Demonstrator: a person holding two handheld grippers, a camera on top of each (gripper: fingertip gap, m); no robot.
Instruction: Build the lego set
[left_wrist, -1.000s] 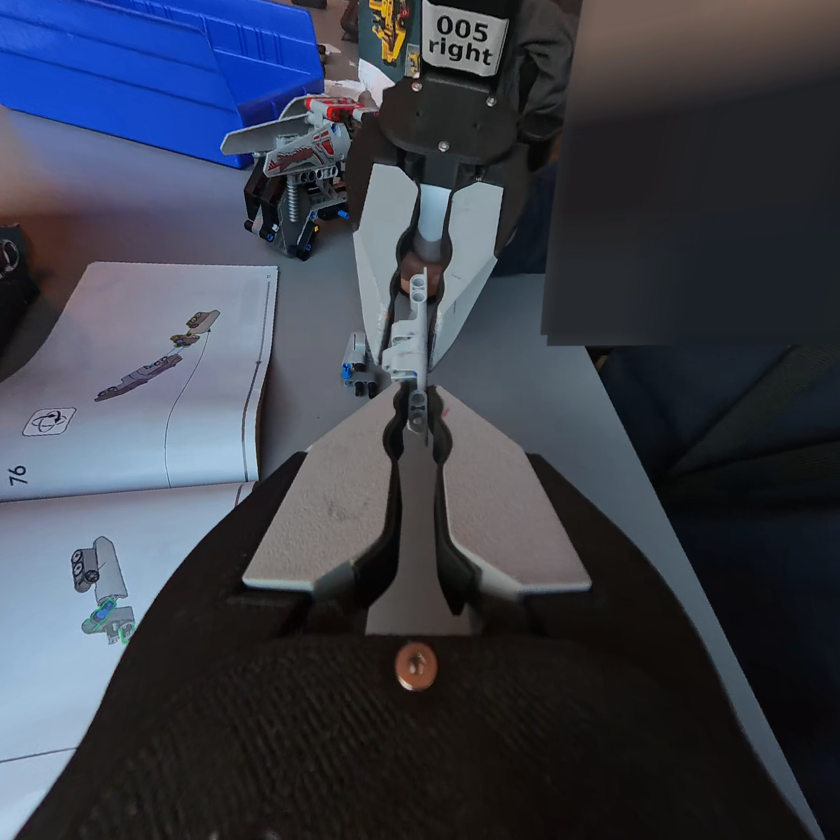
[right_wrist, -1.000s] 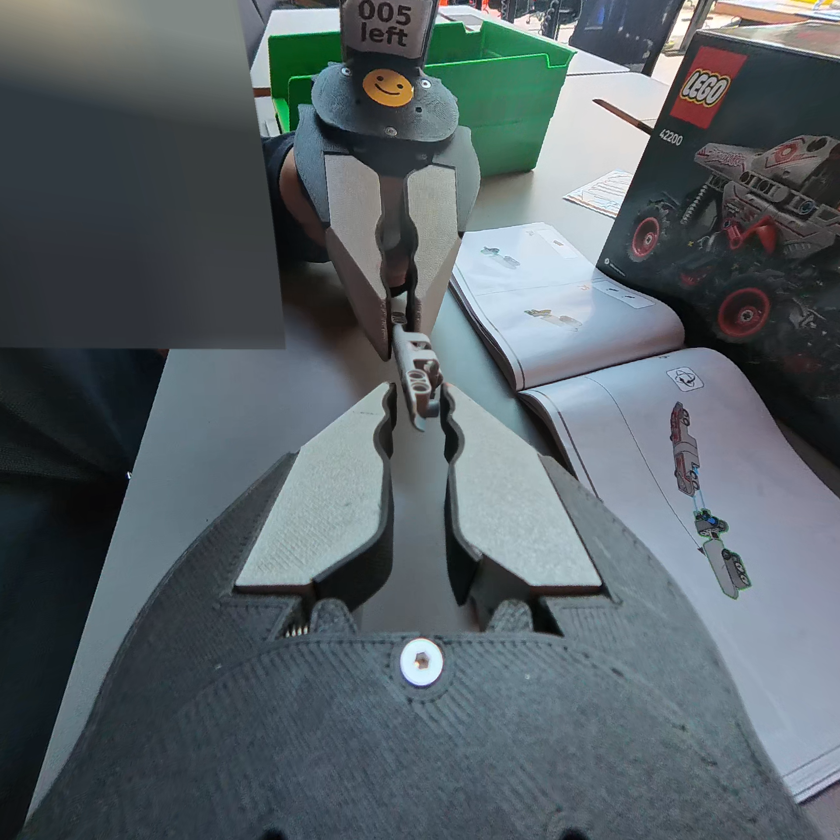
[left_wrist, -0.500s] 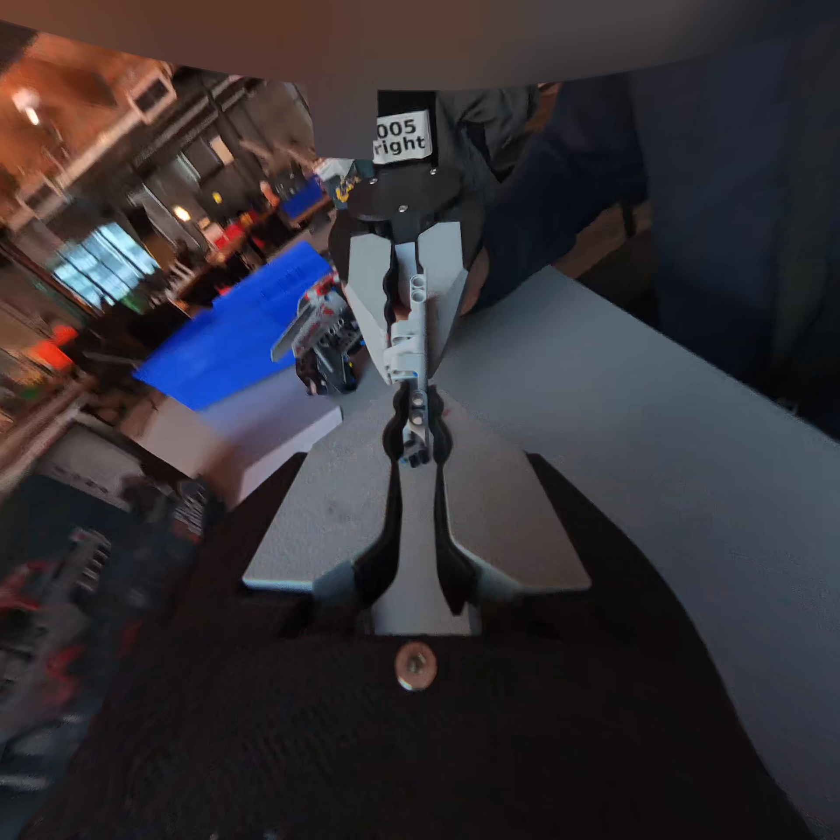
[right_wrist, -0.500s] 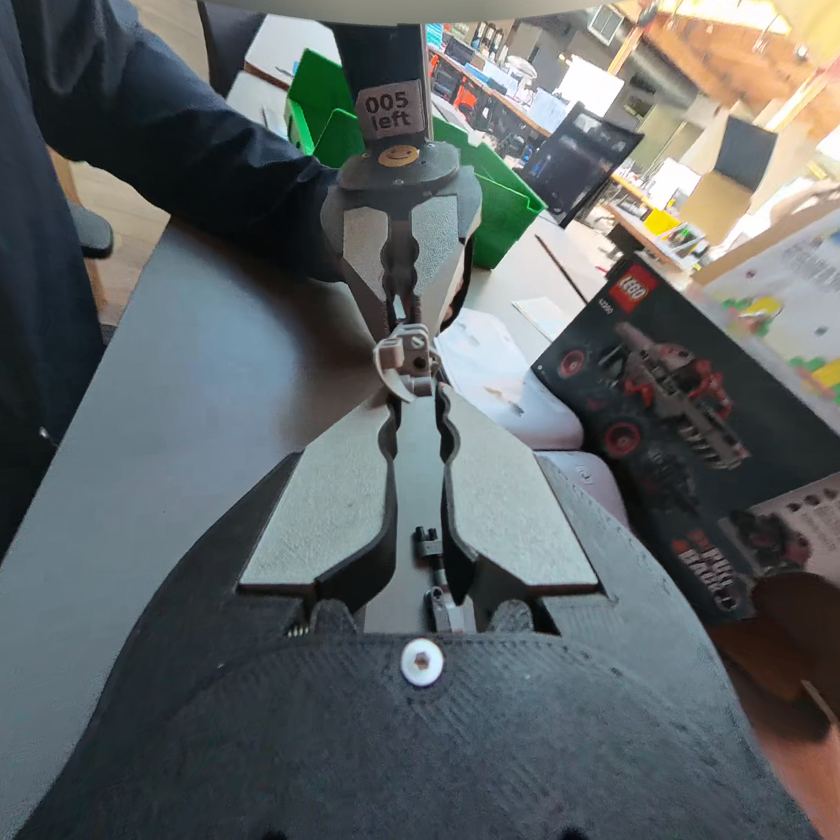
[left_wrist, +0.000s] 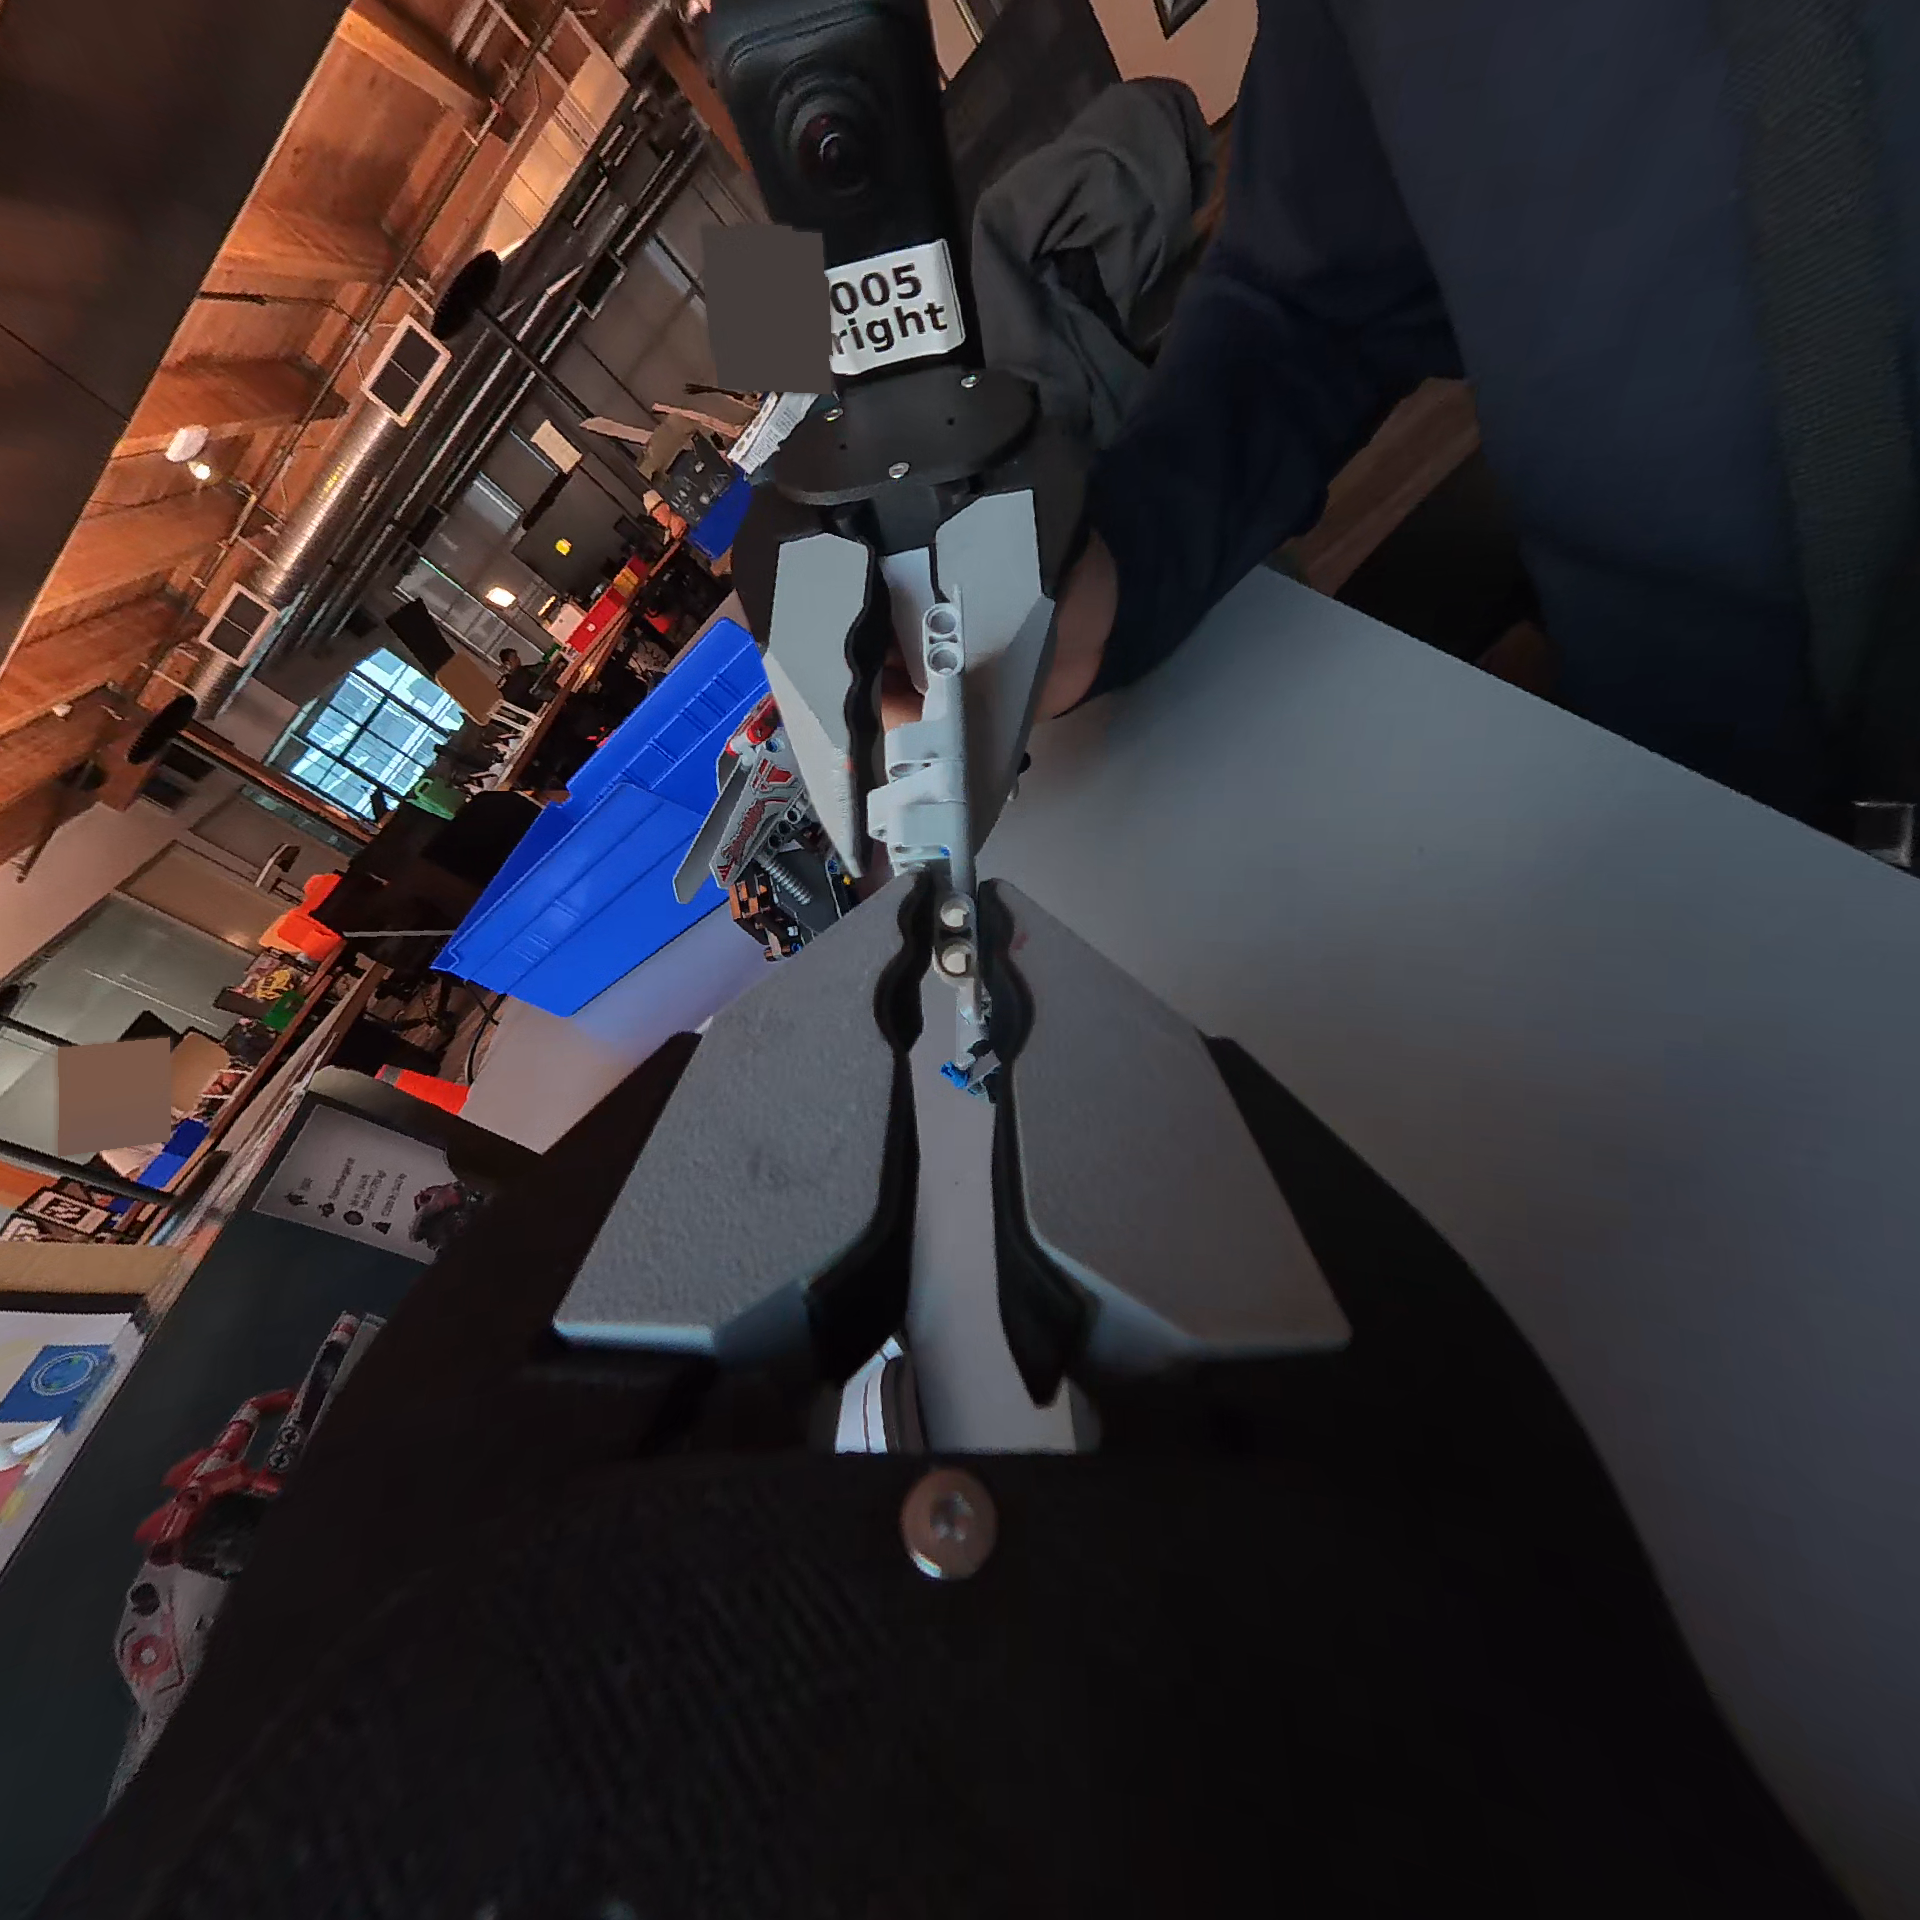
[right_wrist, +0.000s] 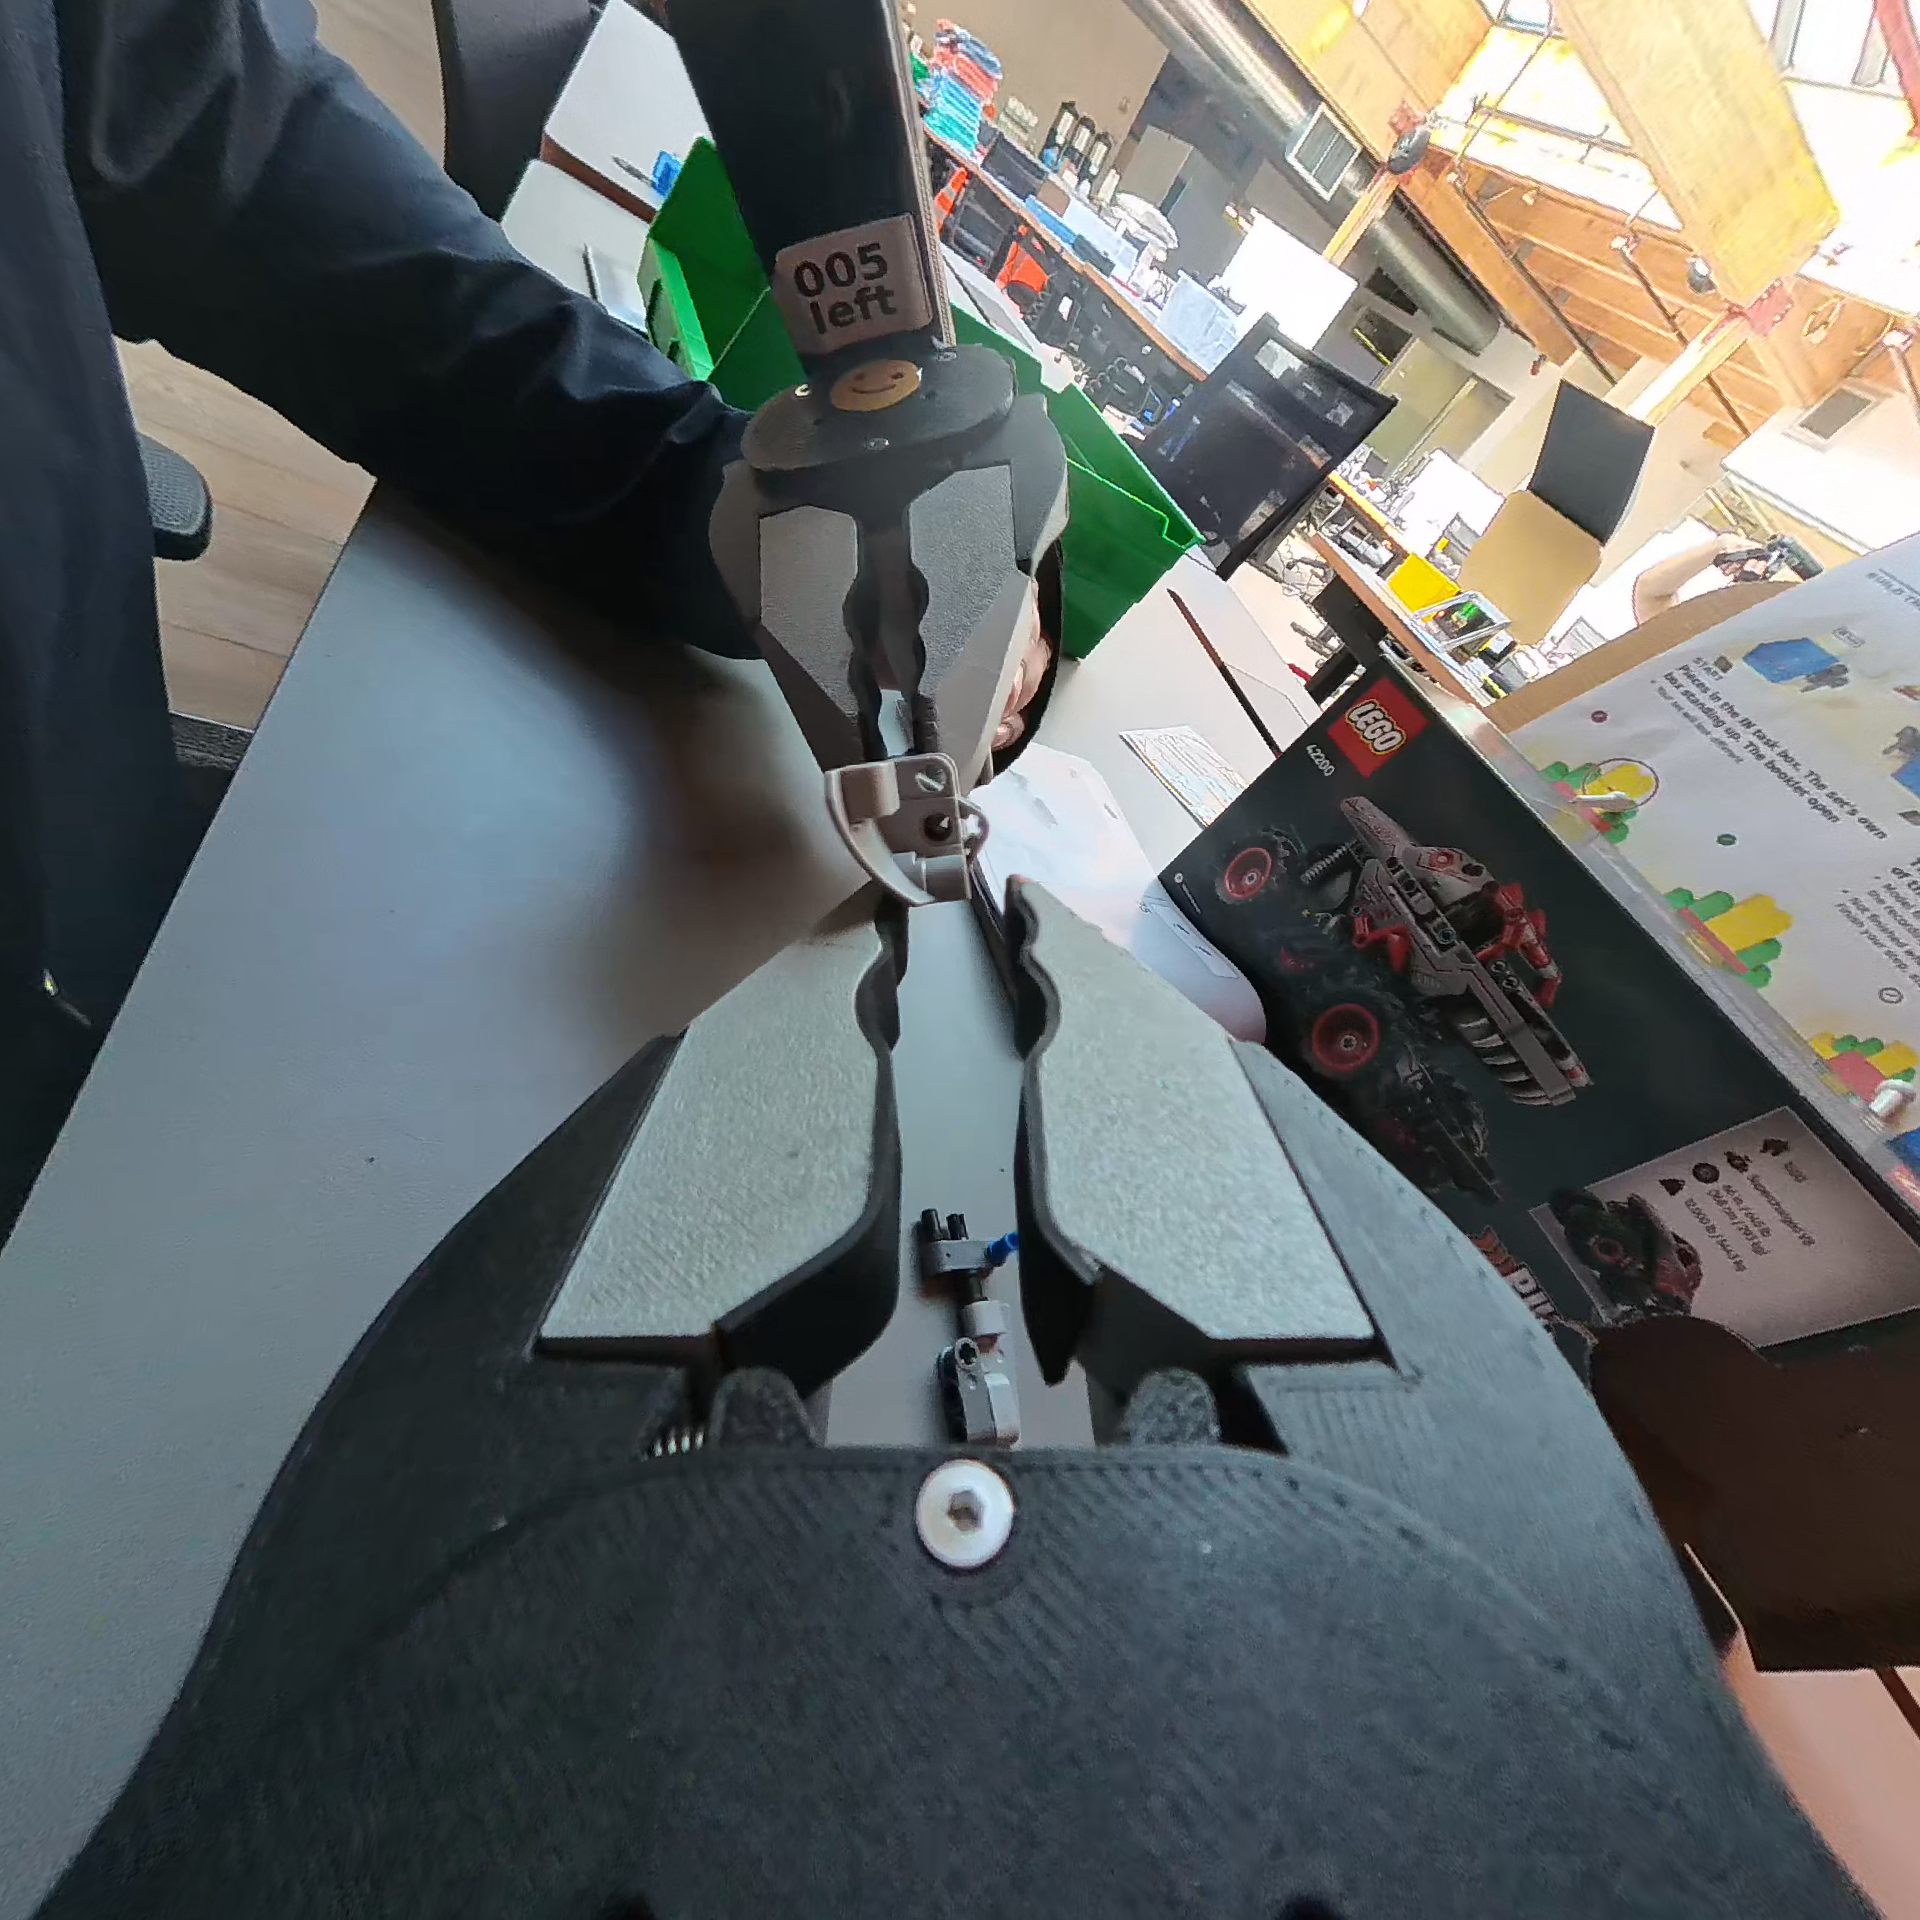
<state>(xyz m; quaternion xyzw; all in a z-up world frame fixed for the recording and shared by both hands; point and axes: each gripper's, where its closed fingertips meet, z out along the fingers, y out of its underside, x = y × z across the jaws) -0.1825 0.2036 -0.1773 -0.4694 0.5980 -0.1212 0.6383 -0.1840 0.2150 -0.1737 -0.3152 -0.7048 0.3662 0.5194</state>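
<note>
A grey lego assembly (left_wrist: 920, 769) hangs in the air between my two grippers, which face each other tip to tip above the grey table (left_wrist: 1455, 935). My left gripper (left_wrist: 951, 914) is shut on its near end. My right gripper (right_wrist: 951, 904) is shut on the other end; a curved grey part (right_wrist: 899, 831) sticks out past its tips. The right gripper also shows in the left wrist view (left_wrist: 920, 847), and the left gripper in the right wrist view (right_wrist: 899, 717). A small piece with black and blue pins (right_wrist: 971, 1320) shows through the right fingers' gap; I cannot tell whether it lies on the table.
A partly built truck model (left_wrist: 764, 831) stands before a blue bin (left_wrist: 623, 852). A green bin (right_wrist: 1101, 520) is at the far end, the set's dark box (right_wrist: 1455, 987) stands at the right, with an open booklet (right_wrist: 1174, 935) beside it. A person's dark sleeve (right_wrist: 416, 343) reaches in from the left. My two grippers' fingertips are within a few centimetres of each other.
Both grippers have risen and tilted upward together with the assembly still held. The views now look across the room instead of down at the booklet. The assembly has turned.
</note>
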